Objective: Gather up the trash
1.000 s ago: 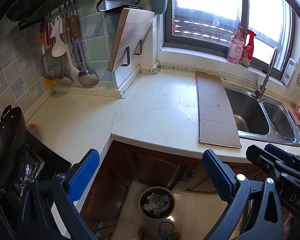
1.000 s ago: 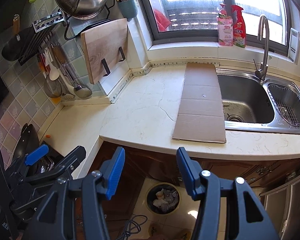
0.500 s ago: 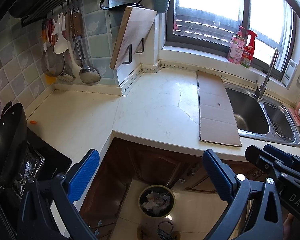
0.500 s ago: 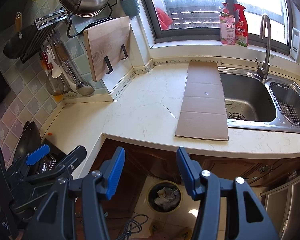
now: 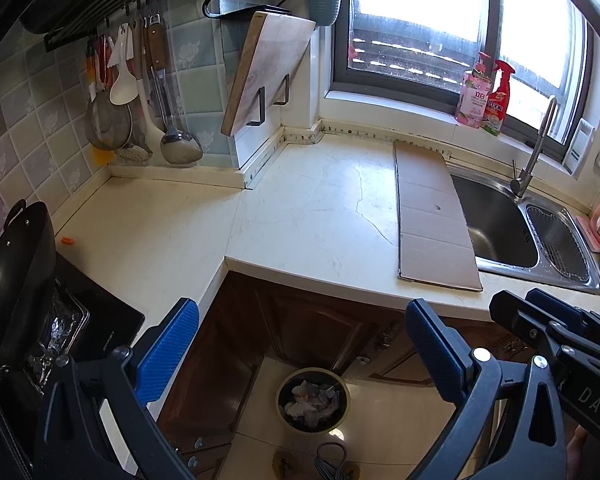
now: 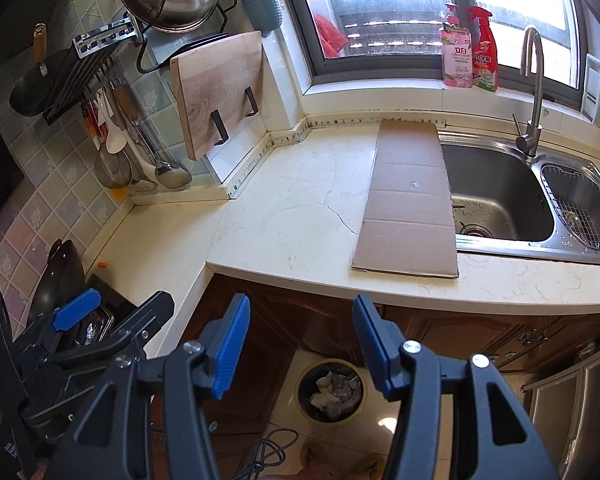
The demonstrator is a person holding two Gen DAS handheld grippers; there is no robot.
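Jaws of both grippers gape above trash-filled bin (image 5: pixel 312 400).

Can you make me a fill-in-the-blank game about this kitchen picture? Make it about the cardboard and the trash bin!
1. The flat cardboard sheet lies on the counter right beside the ____.
2. The trash bin stands on the ____, below the counter.
3. The left gripper and the right gripper both have their jaws ____, holding nothing.
4. The two spray bottles stand on the window ____.

Missing words: sink; floor; open; sill
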